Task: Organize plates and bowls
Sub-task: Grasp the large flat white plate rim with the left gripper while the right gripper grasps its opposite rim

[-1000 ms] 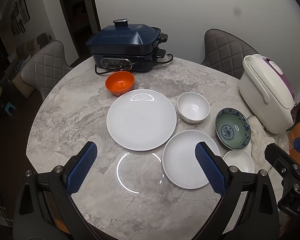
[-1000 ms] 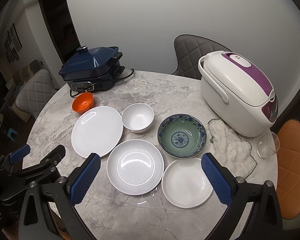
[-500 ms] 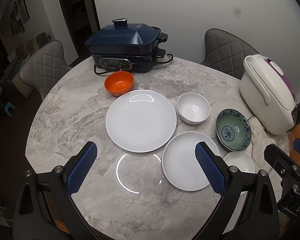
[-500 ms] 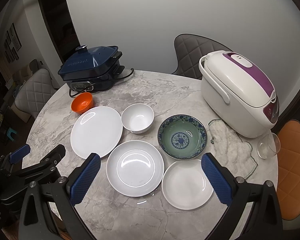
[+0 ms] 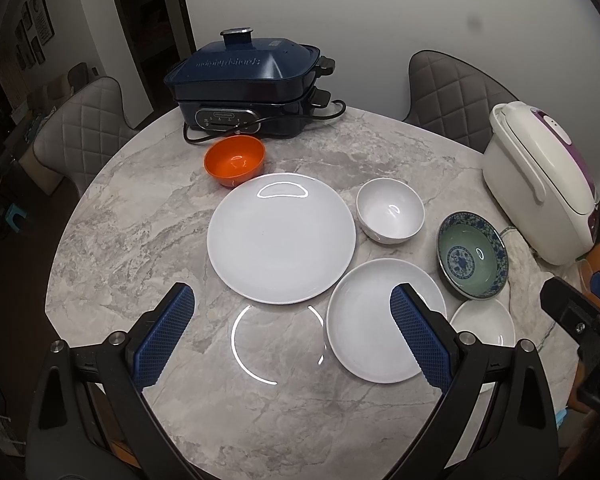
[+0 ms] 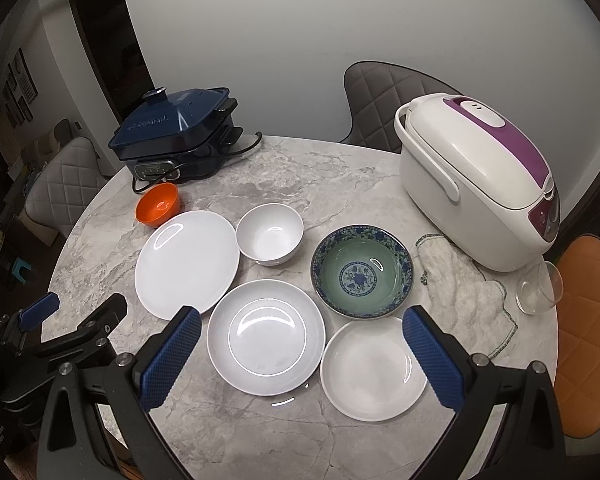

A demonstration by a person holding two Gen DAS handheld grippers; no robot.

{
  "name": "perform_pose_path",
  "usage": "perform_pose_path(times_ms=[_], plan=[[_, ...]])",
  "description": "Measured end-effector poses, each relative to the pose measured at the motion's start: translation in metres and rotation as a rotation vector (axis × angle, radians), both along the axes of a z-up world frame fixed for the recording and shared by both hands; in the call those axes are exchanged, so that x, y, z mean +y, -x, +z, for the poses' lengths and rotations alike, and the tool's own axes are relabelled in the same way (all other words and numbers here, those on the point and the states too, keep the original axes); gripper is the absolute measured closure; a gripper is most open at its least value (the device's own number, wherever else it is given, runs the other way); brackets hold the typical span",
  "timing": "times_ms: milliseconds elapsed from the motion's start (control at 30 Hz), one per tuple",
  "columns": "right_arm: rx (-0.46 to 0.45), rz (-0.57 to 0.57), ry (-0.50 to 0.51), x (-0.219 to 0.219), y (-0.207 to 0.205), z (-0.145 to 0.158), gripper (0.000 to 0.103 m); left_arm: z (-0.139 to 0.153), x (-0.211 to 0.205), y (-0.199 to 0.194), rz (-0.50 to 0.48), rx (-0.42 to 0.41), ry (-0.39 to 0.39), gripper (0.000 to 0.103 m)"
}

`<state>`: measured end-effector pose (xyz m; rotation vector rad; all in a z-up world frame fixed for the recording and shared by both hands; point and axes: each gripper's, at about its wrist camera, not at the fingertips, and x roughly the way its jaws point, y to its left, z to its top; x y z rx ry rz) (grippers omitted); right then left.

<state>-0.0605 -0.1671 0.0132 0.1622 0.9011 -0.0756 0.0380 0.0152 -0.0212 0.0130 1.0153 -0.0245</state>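
left view, room: left gripper point(image 5: 292, 332) jaws wide, holding nothing, over bare marble bench point(image 5: 120, 240) near its front edge
left view, dishes: big plate point(image 5: 281, 238) mid-bench, orange bowl point(image 5: 234, 161) behind it by the cooker point(image 5: 246, 88)
right view, room: right gripper point(image 6: 300, 356) jaws wide too, above medium plate point(image 6: 266, 338) and small plate point(image 6: 373, 368)
right view, bowls: white bowl point(image 6: 269, 234), patterned bowl point(image 6: 362, 270), all empty, rice cooker point(image 6: 476, 184) right

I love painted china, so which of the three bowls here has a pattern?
The green bowl with blue floral patterning, beside the white rice cooker. The small orange bowl and the white bowl are plain.
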Motion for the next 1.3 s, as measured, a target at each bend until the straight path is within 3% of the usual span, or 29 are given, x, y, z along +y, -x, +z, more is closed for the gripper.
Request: perform_pose_path(times_ms=[167, 300, 400, 467, 567, 633, 733, 867, 1033, 1167, 1233, 1300], plan=[[0.001, 0.039, -0.09, -0.005, -0.004, -0.019, 0.0, -0.054, 0.035, -0.003, -0.047, 0.066, 0.148, 0.004], [0.035, 0.047, -0.283, -0.011, -0.005, -0.049, 0.0, -0.099, 0.084, -0.006, -0.057, 0.11, 0.27, 0.004], [0.047, 0.075, -0.41, 0.0, -0.012, -0.068, 0.001, -0.131, 0.128, -0.02, -0.049, 0.186, 0.448, 0.004], [0.031, 0.109, -0.491, 0.014, -0.024, -0.077, 0.001, -0.144, 0.149, -0.034, -0.076, 0.229, 0.488, 0.003], [0.043, 0.164, -0.56, 0.039, -0.049, -0.088, 0.003, -0.141, 0.165, -0.055, -0.161, 0.18, 0.429, 0.003], [0.052, 0.184, -0.599, 0.049, -0.067, -0.096, 0.007, -0.142, 0.168, -0.077, -0.237, 0.221, 0.405, 0.003], [0.05, 0.198, -0.659, 0.054, -0.092, -0.106, 0.012, -0.155, 0.175, -0.121, -0.172, 0.306, 0.27, 0.004], [0.066, 0.237, -0.653, 0.057, -0.125, -0.12, 0.016, -0.162, 0.197, -0.158, -0.121, 0.303, 0.279, 0.004], [0.101, 0.197, -0.703, 0.05, -0.157, -0.148, 0.026, -0.172, 0.198, -0.193, -0.199, 0.303, 0.147, 0.005], [0.144, 0.14, -0.659, 0.044, -0.17, -0.163, 0.028, -0.189, 0.196, -0.213, -0.276, 0.341, 0.177, 0.019], [0.153, 0.117, -0.657, 0.043, -0.173, -0.172, 0.03, -0.2, 0.192, -0.222, -0.325, 0.372, 0.196, 0.034], [0.162, 0.089, -0.671, 0.043, -0.178, -0.18, 0.036, -0.207, 0.194, -0.23, -0.361, 0.389, 0.215, 0.034]])
